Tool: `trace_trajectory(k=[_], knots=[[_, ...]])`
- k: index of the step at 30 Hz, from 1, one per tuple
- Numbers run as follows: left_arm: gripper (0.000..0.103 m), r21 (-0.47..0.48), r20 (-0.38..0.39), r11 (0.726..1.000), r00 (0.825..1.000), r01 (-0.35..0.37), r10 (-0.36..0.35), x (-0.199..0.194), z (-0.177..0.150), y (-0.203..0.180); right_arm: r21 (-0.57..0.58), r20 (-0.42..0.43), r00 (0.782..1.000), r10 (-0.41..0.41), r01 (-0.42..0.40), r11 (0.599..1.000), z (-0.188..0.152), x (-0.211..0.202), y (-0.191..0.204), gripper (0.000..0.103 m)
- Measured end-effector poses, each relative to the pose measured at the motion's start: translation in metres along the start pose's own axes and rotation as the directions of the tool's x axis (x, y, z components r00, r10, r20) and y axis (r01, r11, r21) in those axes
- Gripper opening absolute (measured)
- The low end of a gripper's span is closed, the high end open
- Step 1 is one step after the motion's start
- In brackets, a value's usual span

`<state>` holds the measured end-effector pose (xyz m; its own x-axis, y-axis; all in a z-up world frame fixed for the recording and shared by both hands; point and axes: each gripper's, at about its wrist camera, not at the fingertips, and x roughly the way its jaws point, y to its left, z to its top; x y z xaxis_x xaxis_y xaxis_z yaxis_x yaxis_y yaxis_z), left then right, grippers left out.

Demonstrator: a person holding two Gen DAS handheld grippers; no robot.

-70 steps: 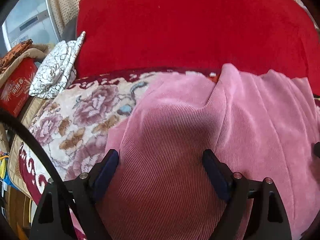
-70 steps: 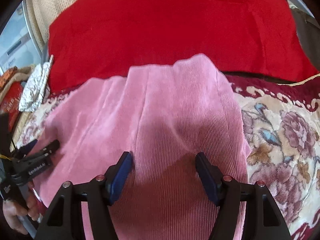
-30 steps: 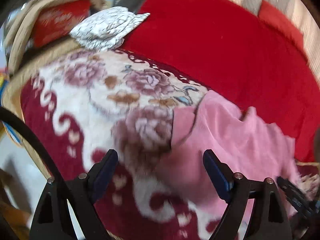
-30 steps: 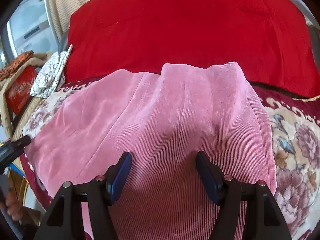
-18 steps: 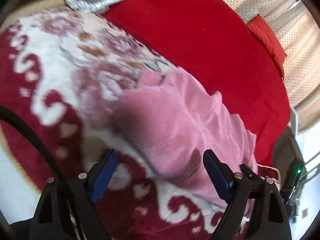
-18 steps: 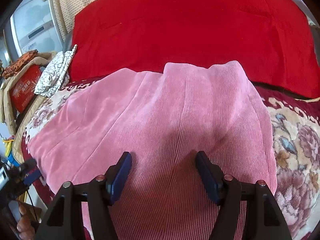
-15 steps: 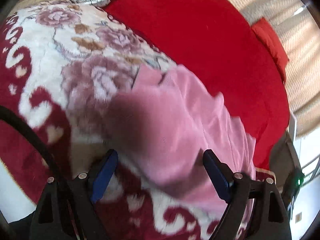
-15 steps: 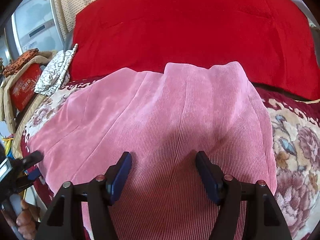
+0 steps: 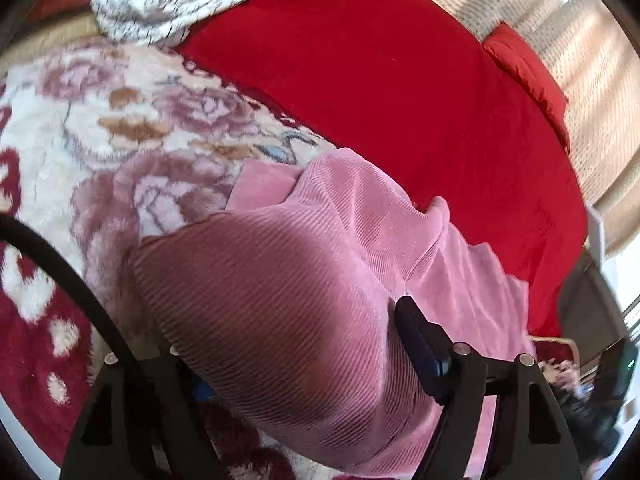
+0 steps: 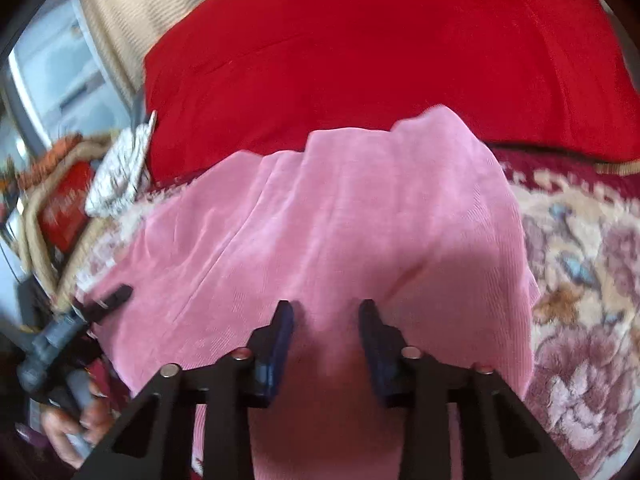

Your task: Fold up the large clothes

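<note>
The pink garment [image 10: 340, 220] lies lengthwise across the blanket's [image 10: 580, 300] near edge; both grippers, left [image 9: 296, 364] and right [image 10: 326, 336], have just been narrowing over its near hem, fabric between, neither clearly pinching.

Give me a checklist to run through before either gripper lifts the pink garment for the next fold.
1. Left gripper has cloth between its fingers: ok; its jaws have just been closing around a bulge of the pink garment.
2. Left pads pressing the cloth: cannot tell; one finger is hidden behind the fabric.
3. Right gripper over the near edge: ok; its jaws have just been closing, with cloth between them.
4. Right pads pinching: cannot tell.
5. Garment lying flat: not ok; folds and a bunched corner show.
6. White patterned cloth apart from the garment: ok.
</note>
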<state>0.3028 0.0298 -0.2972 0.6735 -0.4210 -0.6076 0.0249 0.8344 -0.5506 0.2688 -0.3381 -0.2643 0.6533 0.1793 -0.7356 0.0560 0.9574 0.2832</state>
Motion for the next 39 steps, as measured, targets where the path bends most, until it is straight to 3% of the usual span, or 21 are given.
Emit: trace_trajectory(k=[3, 5, 8, 10, 12, 14, 17, 19, 23, 24, 26, 29, 33, 35, 37, 38, 39], knots=[[0.044, 0.008, 0.025, 1.0, 1.0, -0.02, 0.019, -0.004, 0.002, -0.004, 0.076, -0.026, 0.996, 0.083, -0.081, 0.994, 0.002, -0.002, -0.02, 0.033], [0.034, 0.021, 0.048, 1.0, 0.999, -0.02, 0.019, -0.011, 0.003, -0.011, 0.121, -0.036, 0.991, 0.133, -0.127, 0.984, 0.002, -0.004, -0.029, 0.033], [0.029, 0.158, 0.109, 0.985, 0.992, -0.072, 0.055, -0.026, 0.002, -0.047, 0.208, -0.037, 0.977, 0.209, -0.197, 0.958, 0.004, -0.008, -0.047, 0.033], [0.028, 0.285, 0.154, 0.957, 0.988, -0.06, 0.016, -0.04, -0.003, -0.083, 0.274, -0.043, 0.963, 0.266, -0.245, 0.93, 0.004, -0.007, -0.063, 0.033], [0.027, 0.439, 0.177, 0.898, 0.983, -0.036, -0.048, -0.051, -0.019, -0.124, 0.345, -0.04, 0.943, 0.33, -0.297, 0.89, 0.003, -0.004, -0.079, 0.033], [0.027, 0.578, 0.158, 0.816, 0.983, -0.013, -0.097, -0.051, -0.043, -0.159, 0.383, -0.031, 0.924, 0.381, -0.341, 0.859, 0.003, -0.003, -0.09, 0.033], [0.027, 0.74, 0.076, 0.672, 0.995, -0.012, -0.065, -0.024, -0.092, -0.184, 0.404, 0.0, 0.905, 0.426, -0.39, 0.828, 0.006, -0.007, -0.101, 0.037], [0.027, 0.766, 0.061, 0.642, 0.998, -0.031, -0.025, -0.008, -0.106, -0.178, 0.424, 0.028, 0.89, 0.455, -0.423, 0.801, 0.008, -0.008, -0.106, 0.037], [0.027, 0.759, 0.042, 0.652, 0.998, 0.003, -0.054, -0.012, -0.096, -0.173, 0.409, 0.064, 0.844, 0.532, -0.509, 0.758, 0.021, -0.006, -0.093, 0.04], [0.027, 0.749, 0.031, 0.662, 0.998, 0.016, -0.058, -0.011, -0.093, -0.169, 0.401, 0.064, 0.84, 0.538, -0.516, 0.757, 0.023, -0.006, -0.09, 0.059], [0.027, 0.751, 0.03, 0.66, 0.998, 0.016, -0.059, -0.011, -0.092, -0.167, 0.381, 0.082, 0.827, 0.556, -0.542, 0.749, 0.031, -0.003, -0.077, 0.084], [0.027, 0.769, 0.038, 0.639, 0.998, 0.006, -0.055, -0.01, -0.097, -0.168, 0.364, 0.104, 0.799, 0.592, -0.584, 0.725, 0.045, 0.006, -0.06, 0.084], [0.027, 0.769, 0.03, 0.639, 0.997, 0.02, -0.067, -0.009, -0.097, -0.17, 0.361, 0.017, 0.841, 0.541, -0.509, 0.781, 0.058, 0.03, -0.04, 0.083], [0.027, 0.771, 0.029, 0.637, 0.997, 0.024, -0.072, -0.012, -0.097, -0.17, 0.356, -0.011, 0.828, 0.561, -0.521, 0.776, 0.057, 0.049, -0.027, 0.081], [0.027, 0.77, 0.028, 0.637, 0.996, 0.03, -0.08, -0.013, -0.095, -0.17, 0.314, -0.035, 0.833, 0.553, -0.516, 0.797, 0.057, 0.059, -0.015, 0.079], [0.027, 0.769, 0.027, 0.638, 0.996, 0.035, -0.087, -0.015, -0.094, -0.169, 0.275, -0.046, 0.838, 0.544, -0.513, 0.813, 0.058, 0.06, -0.007, 0.076], [0.027, 0.767, 0.026, 0.64, 0.995, 0.039, -0.092, -0.017, -0.092, -0.168, 0.239, -0.053, 0.836, 0.546, -0.52, 0.82, 0.058, 0.061, 0.001, 0.061]])
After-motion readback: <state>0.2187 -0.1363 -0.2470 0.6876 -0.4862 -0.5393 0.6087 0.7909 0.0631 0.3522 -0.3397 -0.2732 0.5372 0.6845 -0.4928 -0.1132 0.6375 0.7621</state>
